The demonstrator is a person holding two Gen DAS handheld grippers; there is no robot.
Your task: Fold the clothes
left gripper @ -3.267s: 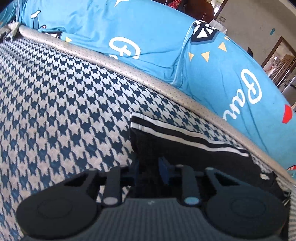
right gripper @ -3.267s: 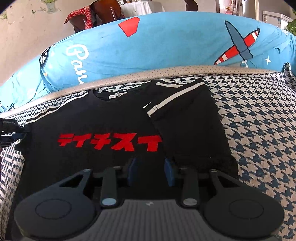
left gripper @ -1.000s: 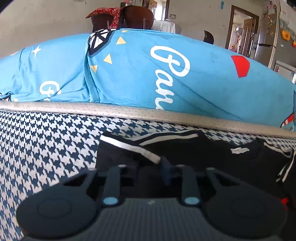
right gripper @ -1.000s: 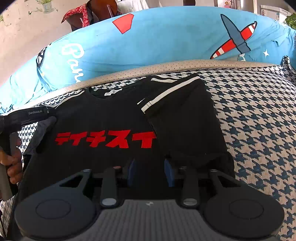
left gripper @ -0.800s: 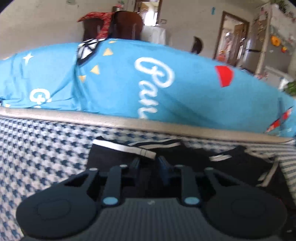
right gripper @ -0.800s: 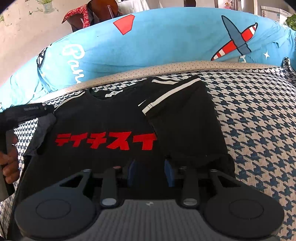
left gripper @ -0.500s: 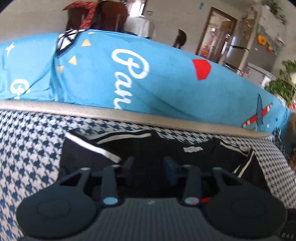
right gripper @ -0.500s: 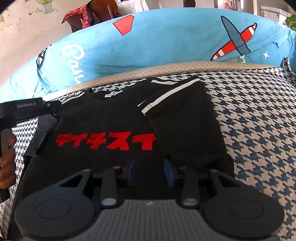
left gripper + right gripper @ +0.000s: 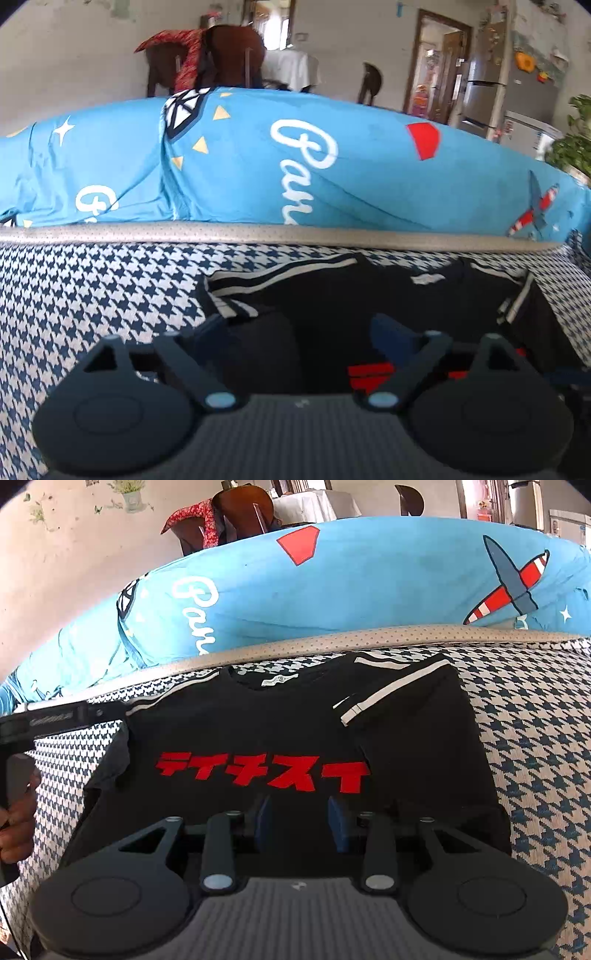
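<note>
A black T-shirt [image 9: 258,723] with red characters and white stripes lies flat on the houndstooth cover. Its right sleeve and side [image 9: 413,731] are folded inward over the chest. My left gripper [image 9: 303,332] hovers over the shirt's left shoulder, its jaws opening wide. Black cloth lies under them and the pads press on nothing. The left sleeve [image 9: 236,306] sits bunched by the left fingertip. My right gripper [image 9: 301,821] rests low over the shirt's lower part. Its pads stand a little apart, with only flat black fabric below. A hand [image 9: 16,823] shows at the left edge.
The houndstooth cover [image 9: 535,738] has a beige perforated border [image 9: 369,637] at the back. Behind it lies a long blue printed bolster [image 9: 369,579]. Chairs, a doorway, a fridge [image 9: 524,96] and a plant stand farther off in the room.
The left gripper's jaws went from nearly shut on the striped sleeve to wide apart, letting it go. That gripper also drew back and up. The right gripper kept still.
</note>
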